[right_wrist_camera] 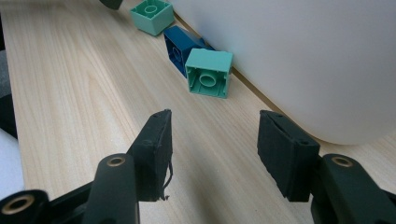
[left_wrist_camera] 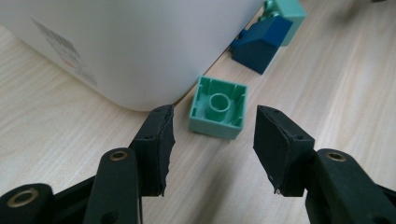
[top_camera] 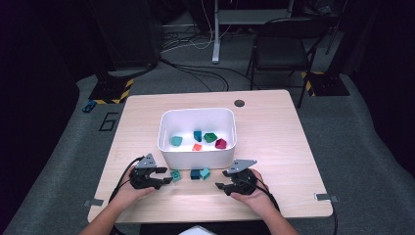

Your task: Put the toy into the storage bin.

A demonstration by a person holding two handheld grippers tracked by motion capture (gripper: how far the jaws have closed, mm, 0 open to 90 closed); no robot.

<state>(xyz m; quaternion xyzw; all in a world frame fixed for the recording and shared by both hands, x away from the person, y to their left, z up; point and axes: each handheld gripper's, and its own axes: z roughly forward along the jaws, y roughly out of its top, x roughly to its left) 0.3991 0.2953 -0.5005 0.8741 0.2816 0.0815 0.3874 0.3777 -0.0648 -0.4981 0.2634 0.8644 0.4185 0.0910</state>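
Left gripper view — left claw (left_wrist_camera: 212, 140) wide, unladen, the green brick (left_wrist_camera: 218, 107) just ahead beside the bin wall (left_wrist_camera: 140, 46).

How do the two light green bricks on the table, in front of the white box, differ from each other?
The left green brick lies alone, just ahead of the left gripper; the right green brick touches a dark blue brick. The left one lies flat on its studs; the right one lies on its side. Both show a hollow underside.

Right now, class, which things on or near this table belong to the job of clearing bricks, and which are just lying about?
In the job:
left gripper, jaws open
green brick ahead of it
blue brick
second green brick
white tub
right gripper, jaws open

Lying about:
folding chair
floor cables
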